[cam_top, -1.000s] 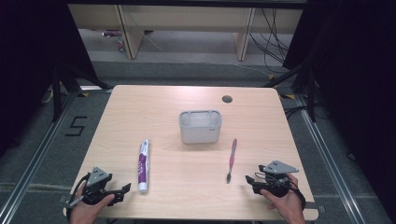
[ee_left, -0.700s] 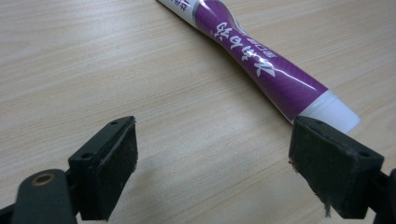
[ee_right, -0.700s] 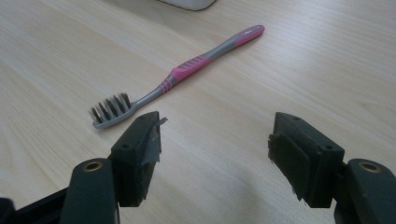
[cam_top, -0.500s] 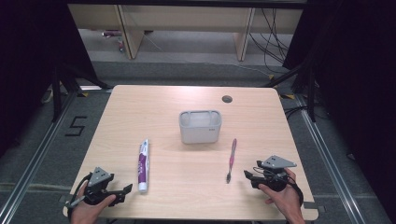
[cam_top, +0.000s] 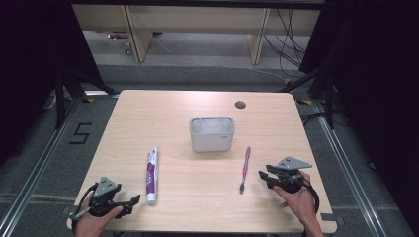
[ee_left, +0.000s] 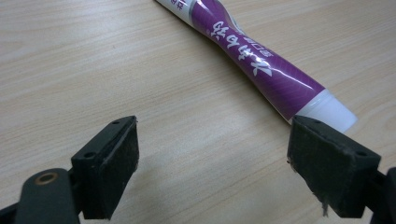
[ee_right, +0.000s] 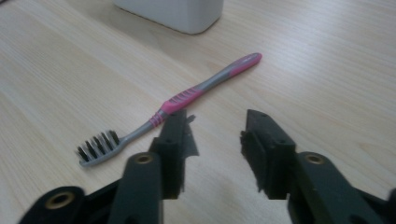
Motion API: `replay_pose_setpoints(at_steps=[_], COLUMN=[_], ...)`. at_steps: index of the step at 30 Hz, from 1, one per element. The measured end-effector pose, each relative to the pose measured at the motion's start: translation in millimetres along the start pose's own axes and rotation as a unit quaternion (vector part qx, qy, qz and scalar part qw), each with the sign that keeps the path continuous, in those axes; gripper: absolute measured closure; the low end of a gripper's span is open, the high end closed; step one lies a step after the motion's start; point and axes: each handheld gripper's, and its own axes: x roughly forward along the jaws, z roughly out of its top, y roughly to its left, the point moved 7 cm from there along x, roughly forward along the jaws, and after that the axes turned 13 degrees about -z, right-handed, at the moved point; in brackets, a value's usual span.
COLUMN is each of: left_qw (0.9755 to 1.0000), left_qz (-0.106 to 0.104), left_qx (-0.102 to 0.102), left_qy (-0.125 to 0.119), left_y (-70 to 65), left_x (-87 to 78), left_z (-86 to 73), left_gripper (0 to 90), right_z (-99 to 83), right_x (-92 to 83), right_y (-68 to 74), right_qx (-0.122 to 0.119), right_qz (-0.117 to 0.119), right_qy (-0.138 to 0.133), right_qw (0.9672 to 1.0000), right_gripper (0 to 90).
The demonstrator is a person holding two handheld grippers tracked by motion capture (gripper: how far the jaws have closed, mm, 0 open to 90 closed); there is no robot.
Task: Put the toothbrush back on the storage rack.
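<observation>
The grey holder (cam_top: 212,134) mid-desk looks empty. Right of it lies the toothbrush (cam_top: 244,169), left the tube (cam_top: 151,176). The right tongs (cam_top: 263,176) have just been closing, nothing between them, and have edged nearer the toothbrush. The left tongs (cam_top: 133,202) are spread.

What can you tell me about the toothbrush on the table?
The toothbrush is slim, with a pink and grey plastic-looking handle, ribbed pink grip and dark bristles. It lies flat on the wooden table, head toward the person, handle end toward the grey holder. Nothing touches it; the right tool, jaws apart, sits just beside its neck.
</observation>
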Motion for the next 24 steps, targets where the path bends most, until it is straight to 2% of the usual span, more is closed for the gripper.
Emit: replay_pose_setpoints(at_steps=[1, 3, 5, 6, 7, 8, 9, 10, 13, 15, 19, 20, 21, 24], left_qw=[1.0000, 1.0000, 1.0000, 1.0000, 1.0000, 0.9999, 0.9999, 1.0000, 1.0000, 1.0000, 1.0000, 1.0000, 1.0000, 1.0000], left_qz=[0.000, 0.003, 0.000, 0.002, 0.002, 0.001, 0.001, -0.002, -0.001, -0.001, 0.002, 0.001, 0.001, -0.001], left_qx=[-0.001, 0.000, 0.001, -0.004, -0.004, -0.008, -0.008, 0.000, 0.000, 0.000, 0.001, 0.000, 0.000, 0.002], left_qy=[0.001, -0.004, -0.002, -0.003, -0.003, -0.010, -0.010, 0.000, -0.002, 0.000, -0.001, 0.000, 0.000, -0.002], left_y=[-0.3, -0.5, -0.4, -0.7, -0.7, -1.4, -1.4, 0.0, -0.2, -0.7, -0.4, -0.4, -0.4, -0.7], left_x=[-0.4, 0.1, 0.3, 1.0, 1.0, 2.4, 2.4, 2.0, 2.7, 2.5, 2.2, 2.1, 2.1, 2.4], left_z=[0.1, 0.7, 0.7, 1.0, 1.0, 1.9, 1.9, 1.2, 1.8, 2.6, 3.0, 2.8, 2.8, 2.6], left_gripper=[16.6, 16.7, 16.8, 16.9, 16.9, 17.0, 17.3, 17.4, 17.6, 17.7, 17.7, 17.7, 17.7, 17.9], right_z=[1.5, 3.0, 4.3, 9.9, 11.1, 15.9, 15.9, 21.6, 25.6, 32.8, 40.1, 42.8, 44.0, 48.7], right_x=[2.1, 5.3, 7.5, 13.6, 13.6, 17.4, 17.4, 22.4, 27.8, 38.5, 50.0, 52.5, 53.3, 61.9], right_y=[3.8, 6.9, 7.3, 4.6, 8.6, 6.0, 6.0, 8.9, 12.6, 13.8, 15.2, 13.5, 15.4, 16.4], right_qx=[0.014, 0.024, 0.018, -0.012, 0.008, -0.015, -0.015, -0.009, -0.007, -0.026, -0.020, -0.032, -0.025, -0.025], right_qz=[0.014, 0.020, 0.020, 0.018, 0.022, 0.020, 0.020, 0.027, 0.029, 0.025, 0.027, 0.024, 0.028, 0.035], right_qy=[0.009, 0.016, 0.018, 0.002, 0.016, -0.001, -0.001, -0.003, 0.005, -0.001, 0.005, 0.001, 0.012, 0.010], right_qw=[0.9998, 0.9994, 0.9995, 0.9998, 0.9996, 0.9997, 0.9997, 0.9996, 0.9995, 0.9994, 0.9994, 0.9992, 0.9992, 0.9990], right_gripper=[72.8, 78.3, 80.6, 85.0, 86.6, 88.1, 88.1, 90.0, 90.0, 90.0, 90.0, 90.0, 90.0, 90.0])
